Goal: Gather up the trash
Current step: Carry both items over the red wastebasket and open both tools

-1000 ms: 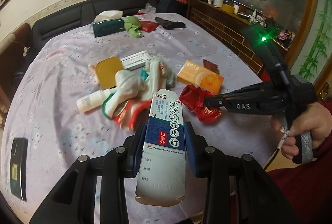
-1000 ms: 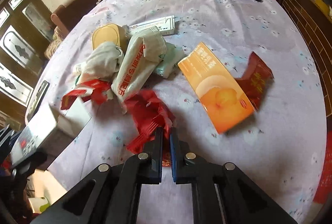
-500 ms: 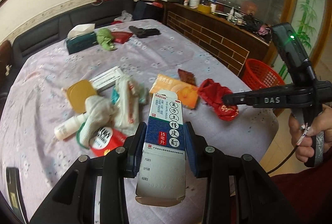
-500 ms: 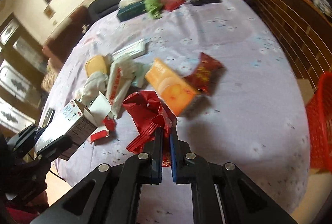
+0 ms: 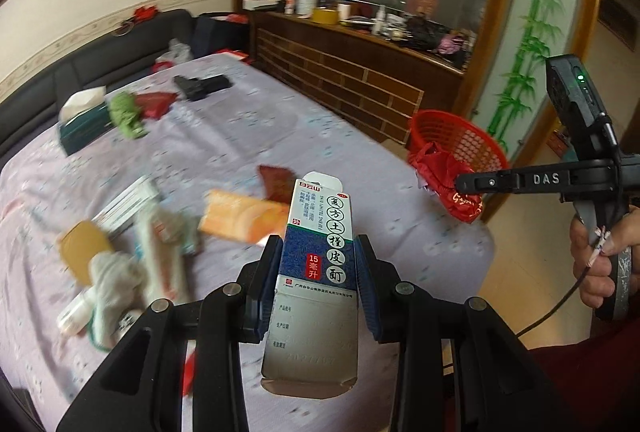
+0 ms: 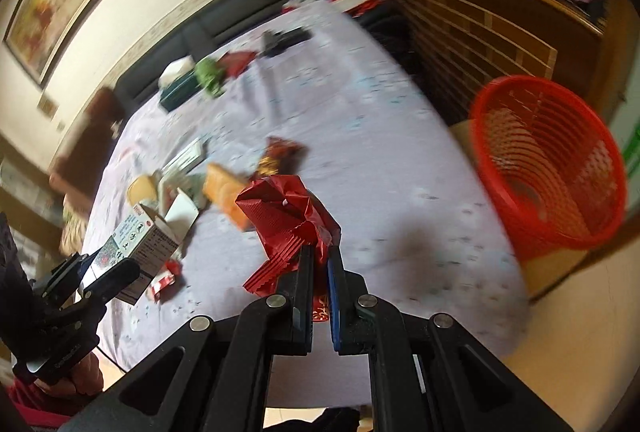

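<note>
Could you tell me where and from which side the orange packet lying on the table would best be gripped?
The orange packet lies flat on the tablecloth, so a top-down pinch would probably slip. Better to come in low from its free near edge and close across its thin thickness; the dark red wrapper crowds its far corner.

Right tongs (image 6: 318, 264) clamped on red wrapper (image 6: 288, 216), red basket (image 6: 548, 168) beside purple-clothed table (image 6: 380, 136)

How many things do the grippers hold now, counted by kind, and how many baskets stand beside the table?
Cartons: 1, the blue and white carton in the left gripper
Wrappers: 1, the red wrapper in the right gripper
Baskets: 1, the red basket
Total: 3
</note>
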Demonstrator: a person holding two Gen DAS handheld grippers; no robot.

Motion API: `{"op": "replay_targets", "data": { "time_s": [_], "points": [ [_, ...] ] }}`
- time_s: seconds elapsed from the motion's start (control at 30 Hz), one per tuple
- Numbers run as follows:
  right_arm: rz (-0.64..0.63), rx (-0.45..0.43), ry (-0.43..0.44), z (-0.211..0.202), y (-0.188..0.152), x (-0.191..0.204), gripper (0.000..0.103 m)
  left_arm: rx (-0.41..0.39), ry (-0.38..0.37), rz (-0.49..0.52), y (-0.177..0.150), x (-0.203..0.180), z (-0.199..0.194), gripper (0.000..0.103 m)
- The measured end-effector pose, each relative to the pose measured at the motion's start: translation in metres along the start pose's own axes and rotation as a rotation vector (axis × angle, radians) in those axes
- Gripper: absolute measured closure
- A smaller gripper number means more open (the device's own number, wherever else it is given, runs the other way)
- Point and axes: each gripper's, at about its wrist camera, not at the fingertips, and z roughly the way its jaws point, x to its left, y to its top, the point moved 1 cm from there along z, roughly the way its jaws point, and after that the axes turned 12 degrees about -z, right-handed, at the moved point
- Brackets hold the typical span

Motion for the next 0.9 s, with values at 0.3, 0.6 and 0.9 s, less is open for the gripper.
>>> {"op": "replay_targets", "data": {
  "time_s": [0.3, 0.6, 0.9],
  "points": [
    [0.147, -0.057, -0.06, -0.038, 0.005, -0.088, 0.096, 0.039, -0.108, 0.084, 0.039, -0.085, 0.046, 0.068],
    [0.267, -0.092, -0.111, -0.062, 0.005, -0.173, 0.096, 0.107, -0.198, 0.16, 0.075, -0.171, 0.116, 0.068],
    [0.275, -0.09, -0.142, -0.06, 0.025, -0.22, 0.094, 0.129, -0.196, 0.113, 0.103, -0.204, 0.159, 0.041]
  ]
}}
